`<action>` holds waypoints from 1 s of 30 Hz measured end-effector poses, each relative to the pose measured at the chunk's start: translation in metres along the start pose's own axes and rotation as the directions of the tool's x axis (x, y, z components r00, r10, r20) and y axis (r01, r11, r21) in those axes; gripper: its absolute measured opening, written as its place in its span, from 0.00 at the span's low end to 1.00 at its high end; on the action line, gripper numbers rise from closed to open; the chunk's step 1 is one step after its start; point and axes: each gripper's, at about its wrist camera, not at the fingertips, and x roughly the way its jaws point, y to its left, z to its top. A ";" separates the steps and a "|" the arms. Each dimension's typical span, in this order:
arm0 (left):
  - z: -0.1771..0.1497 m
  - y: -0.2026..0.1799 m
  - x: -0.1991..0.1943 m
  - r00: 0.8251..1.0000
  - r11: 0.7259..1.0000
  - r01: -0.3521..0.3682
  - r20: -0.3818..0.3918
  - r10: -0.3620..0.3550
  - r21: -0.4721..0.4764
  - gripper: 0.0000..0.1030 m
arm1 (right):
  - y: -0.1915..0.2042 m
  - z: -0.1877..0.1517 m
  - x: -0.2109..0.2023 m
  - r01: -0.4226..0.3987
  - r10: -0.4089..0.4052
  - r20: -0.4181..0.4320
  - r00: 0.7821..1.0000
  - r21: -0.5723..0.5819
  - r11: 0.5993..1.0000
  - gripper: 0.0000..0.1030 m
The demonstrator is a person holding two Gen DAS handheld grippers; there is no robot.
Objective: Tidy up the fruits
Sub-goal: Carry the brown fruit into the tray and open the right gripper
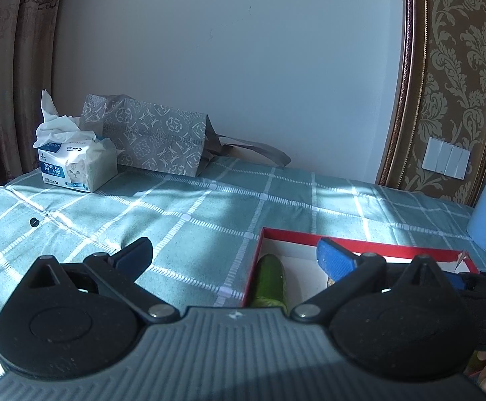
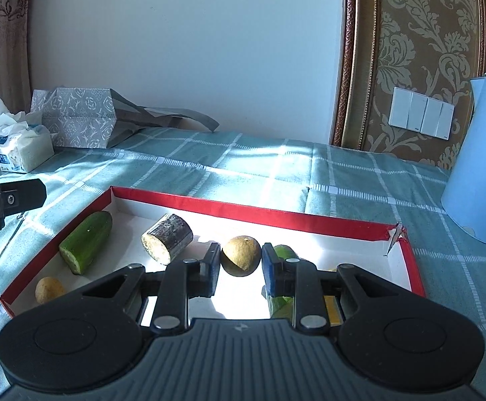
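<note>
While the right gripper [image 2: 239, 269] hangs over the red-rimmed box [image 2: 249, 210], fingers spread either side of a round yellow-brown fruit [image 2: 241, 255], no contact is visible. Cucumber piece [image 2: 86, 242] lies at the box's left side, long axis running near-left to far-right, cut end toward camera. Dark-barked stub [image 2: 168, 238] is angled likewise. Small potato [image 2: 48, 290] sits in the near-left corner. Left gripper [image 1: 232, 257] is spread wide, empty, straddling the box's left wall over the checked cloth [image 1: 176, 207].
</note>
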 end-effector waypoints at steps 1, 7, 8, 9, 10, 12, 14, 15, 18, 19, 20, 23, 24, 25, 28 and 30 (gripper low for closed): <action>0.000 0.000 0.000 1.000 1.000 0.002 -0.001 -0.002 0.000 1.00 | 0.000 0.000 0.001 0.005 -0.005 -0.002 1.000 0.001 1.000 0.25; 0.000 -0.001 0.001 1.000 1.000 0.007 -0.008 -0.007 0.004 1.00 | -0.002 -0.001 0.003 0.012 -0.012 -0.007 1.000 0.012 1.000 0.25; 0.000 -0.002 0.001 1.000 1.000 0.007 -0.010 -0.007 0.006 1.00 | -0.002 0.000 0.004 0.014 -0.014 -0.006 1.000 0.012 1.000 0.25; 0.000 -0.002 0.001 1.000 1.000 0.007 -0.010 -0.006 0.007 1.00 | -0.002 0.000 0.004 0.014 -0.014 -0.007 1.000 0.012 1.000 0.25; 0.000 -0.002 0.001 1.000 1.000 0.007 -0.009 -0.007 0.009 1.00 | -0.001 0.000 0.005 0.013 -0.013 -0.009 1.000 0.010 1.000 0.25; 0.000 -0.002 0.001 1.000 1.000 0.008 -0.011 -0.008 0.008 1.00 | 0.000 0.000 0.006 0.017 -0.017 -0.009 1.000 0.005 1.000 0.25; 0.000 -0.001 0.002 1.000 1.000 0.010 -0.015 -0.010 0.002 1.00 | 0.000 0.000 0.007 0.017 -0.016 -0.012 1.000 0.007 1.000 0.25; 0.000 0.000 0.002 1.000 1.000 0.011 -0.016 -0.011 0.000 1.00 | 0.000 0.000 0.007 0.020 -0.019 -0.011 1.000 0.008 1.000 0.25; 0.000 0.000 0.002 1.000 1.000 0.011 -0.017 -0.011 -0.005 1.00 | 0.000 0.000 0.009 0.023 -0.022 -0.018 1.000 0.011 1.000 0.25; 0.000 0.000 0.002 1.000 1.000 0.011 -0.016 -0.011 -0.005 1.00 | 0.000 0.000 0.009 0.019 -0.019 -0.024 1.000 0.015 1.000 0.25; 0.000 0.000 0.002 1.000 1.000 0.011 -0.016 -0.011 -0.005 1.00 | 0.000 0.000 0.010 0.019 -0.019 -0.029 0.999 0.017 1.000 0.25; 0.000 0.000 0.002 1.000 1.000 0.009 -0.016 -0.009 -0.002 1.00 | 0.000 0.001 0.011 0.010 -0.009 -0.030 1.000 0.024 1.000 0.33; 0.000 0.000 0.002 1.000 1.000 0.009 -0.016 -0.009 -0.002 1.00 | 0.001 0.001 0.011 0.004 -0.003 -0.030 1.000 0.026 1.000 0.40; 0.000 0.000 0.001 1.000 1.000 0.008 -0.016 -0.008 -0.003 1.00 | 0.002 0.001 0.010 0.003 -0.003 -0.025 1.000 0.023 1.000 0.48; 0.000 0.000 0.001 1.000 1.000 0.007 -0.016 -0.007 -0.003 1.00 | 0.004 0.001 0.003 0.018 -0.018 -0.001 1.000 0.007 1.000 0.52; 0.000 0.001 0.001 1.000 1.000 0.007 -0.017 -0.007 -0.003 1.00 | 0.000 0.003 -0.007 0.011 -0.011 0.020 1.000 0.018 1.000 0.52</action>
